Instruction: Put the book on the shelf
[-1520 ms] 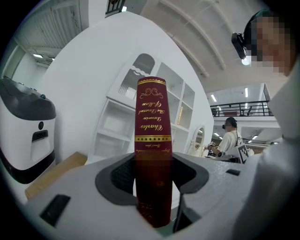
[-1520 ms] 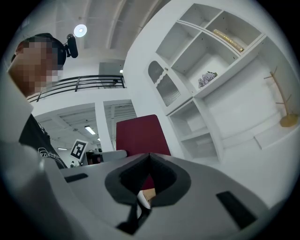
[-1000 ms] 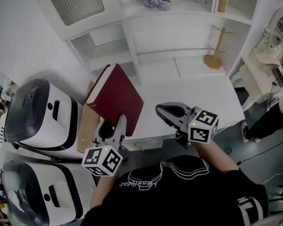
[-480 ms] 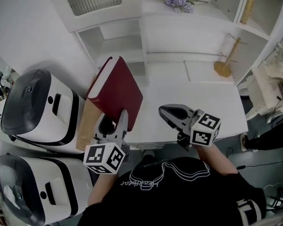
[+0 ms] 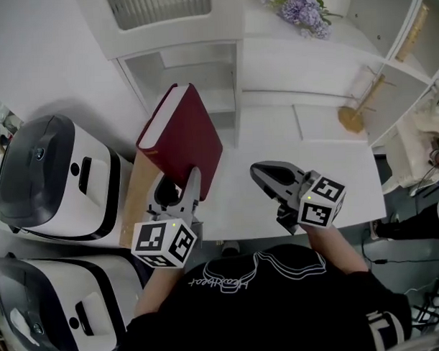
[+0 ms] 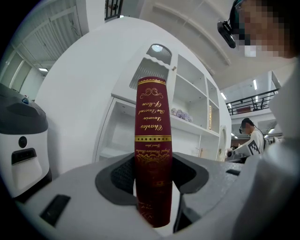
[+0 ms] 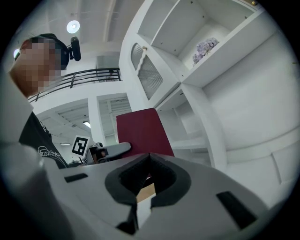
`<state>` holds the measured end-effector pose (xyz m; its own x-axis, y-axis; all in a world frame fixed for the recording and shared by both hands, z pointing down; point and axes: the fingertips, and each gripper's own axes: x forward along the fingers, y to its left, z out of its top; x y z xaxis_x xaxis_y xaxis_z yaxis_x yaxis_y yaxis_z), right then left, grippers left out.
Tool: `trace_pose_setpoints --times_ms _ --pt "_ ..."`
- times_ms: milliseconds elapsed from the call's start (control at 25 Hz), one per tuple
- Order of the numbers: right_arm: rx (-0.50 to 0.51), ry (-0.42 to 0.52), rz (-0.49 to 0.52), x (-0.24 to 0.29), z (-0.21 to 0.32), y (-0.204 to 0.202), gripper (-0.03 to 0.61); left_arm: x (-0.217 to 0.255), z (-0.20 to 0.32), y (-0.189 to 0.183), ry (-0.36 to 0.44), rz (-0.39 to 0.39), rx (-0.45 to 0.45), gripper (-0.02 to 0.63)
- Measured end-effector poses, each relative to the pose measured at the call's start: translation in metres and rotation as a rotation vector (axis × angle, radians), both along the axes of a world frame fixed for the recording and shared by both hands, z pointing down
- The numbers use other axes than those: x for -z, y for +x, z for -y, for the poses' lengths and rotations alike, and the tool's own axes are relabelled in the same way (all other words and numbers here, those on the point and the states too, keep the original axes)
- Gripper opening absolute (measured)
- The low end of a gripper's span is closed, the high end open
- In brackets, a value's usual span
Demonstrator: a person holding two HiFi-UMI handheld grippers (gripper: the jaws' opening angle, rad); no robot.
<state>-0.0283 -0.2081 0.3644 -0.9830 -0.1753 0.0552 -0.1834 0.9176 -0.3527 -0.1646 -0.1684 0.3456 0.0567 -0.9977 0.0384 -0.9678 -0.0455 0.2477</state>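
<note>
left hand-held gripper (image 6: 153, 174) clamps book (image 6: 152, 136), gilt spine (image 6: 153, 101) only in its view | right hand-held gripper (image 7: 149, 157) clenched, empty

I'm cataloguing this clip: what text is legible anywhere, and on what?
"Charles": gold script on the spine of the dark red hardback book.
"Descent": same spine, higher up; remaining gold lines unreadable.
White script on the black shirt: too blurred to read.

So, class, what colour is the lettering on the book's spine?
Gold, on the dark red hardback book; left gripper view shows it best.
</note>
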Motion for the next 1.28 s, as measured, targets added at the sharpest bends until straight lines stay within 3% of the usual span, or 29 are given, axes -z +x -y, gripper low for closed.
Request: trace_pose_setpoints --times_ms 360,1280 --pt "-0.061 0.009 -0.001 0.005 0.040 -0.022 0.006 0.006 0.044 -0.035 0.018 0.024 -0.010 0.206" --pt "-0.156 0.052 0.026 0.014 0.073 -0.033 0.006 0.016 0.090 -0.057 0.084 0.102 -0.048 0.206"
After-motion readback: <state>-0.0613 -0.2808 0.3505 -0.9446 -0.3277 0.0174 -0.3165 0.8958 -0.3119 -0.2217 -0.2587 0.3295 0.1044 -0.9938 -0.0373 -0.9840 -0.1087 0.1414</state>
